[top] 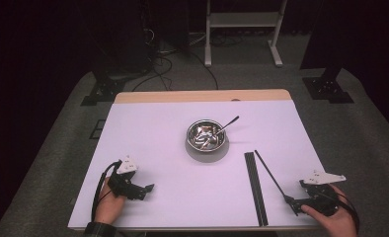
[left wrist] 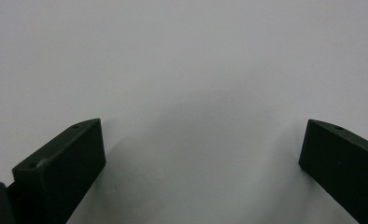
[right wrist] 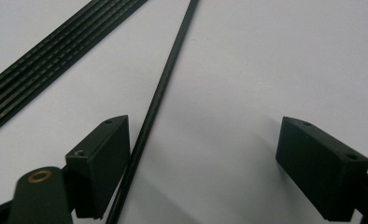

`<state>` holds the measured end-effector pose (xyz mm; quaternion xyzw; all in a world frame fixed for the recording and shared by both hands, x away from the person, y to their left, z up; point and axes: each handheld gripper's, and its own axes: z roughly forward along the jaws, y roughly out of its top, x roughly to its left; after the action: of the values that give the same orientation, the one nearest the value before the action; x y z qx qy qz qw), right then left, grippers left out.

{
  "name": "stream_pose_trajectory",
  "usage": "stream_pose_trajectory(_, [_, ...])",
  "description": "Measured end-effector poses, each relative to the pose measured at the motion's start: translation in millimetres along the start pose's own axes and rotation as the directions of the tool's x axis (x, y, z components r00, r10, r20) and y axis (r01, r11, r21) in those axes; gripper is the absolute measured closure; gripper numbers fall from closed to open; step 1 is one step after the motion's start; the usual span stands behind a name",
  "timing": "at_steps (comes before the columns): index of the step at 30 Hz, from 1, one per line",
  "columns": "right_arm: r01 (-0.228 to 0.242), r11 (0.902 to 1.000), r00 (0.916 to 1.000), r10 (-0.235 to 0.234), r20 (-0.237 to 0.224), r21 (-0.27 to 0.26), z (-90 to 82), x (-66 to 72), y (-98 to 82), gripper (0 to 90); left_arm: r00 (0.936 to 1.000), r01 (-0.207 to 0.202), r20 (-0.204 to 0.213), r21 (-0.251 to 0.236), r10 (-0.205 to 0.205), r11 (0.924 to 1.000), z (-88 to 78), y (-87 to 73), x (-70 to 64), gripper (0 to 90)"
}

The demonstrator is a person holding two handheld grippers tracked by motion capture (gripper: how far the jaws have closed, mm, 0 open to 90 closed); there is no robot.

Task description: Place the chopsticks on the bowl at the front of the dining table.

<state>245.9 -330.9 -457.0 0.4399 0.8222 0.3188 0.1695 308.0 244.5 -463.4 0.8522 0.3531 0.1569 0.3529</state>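
A steel bowl [top: 207,137] sits mid-table with small metal pieces inside and a spoon [top: 227,124] leaning out to the right. A flat black slatted strip [top: 256,187] [right wrist: 56,51] lies right of it, with a thin black rod [top: 270,175] [right wrist: 159,98] slanting beside it. My right gripper [top: 292,203] [right wrist: 203,154] is open at the front right; the rod's near end lies just inside its left jaw. My left gripper [top: 148,189] [left wrist: 203,154] is open at the front left over bare table.
The white table top [top: 153,128] has a wooden strip along its far edge. Beyond it are a dark floor, cables, black stand feet and a white frame [top: 242,29].
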Motion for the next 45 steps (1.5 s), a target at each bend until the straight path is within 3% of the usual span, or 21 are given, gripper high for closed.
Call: stream_pose_trajectory(45, [-0.087, 0.9962, 0.9941, 0.087, 0.065, 0.002, 0.2, -50.7, 2.3, 16.0, 1.0, 0.002, 0.0, -0.001, -0.002, 1.0, 0.1, 0.0, -0.1, 0.0])
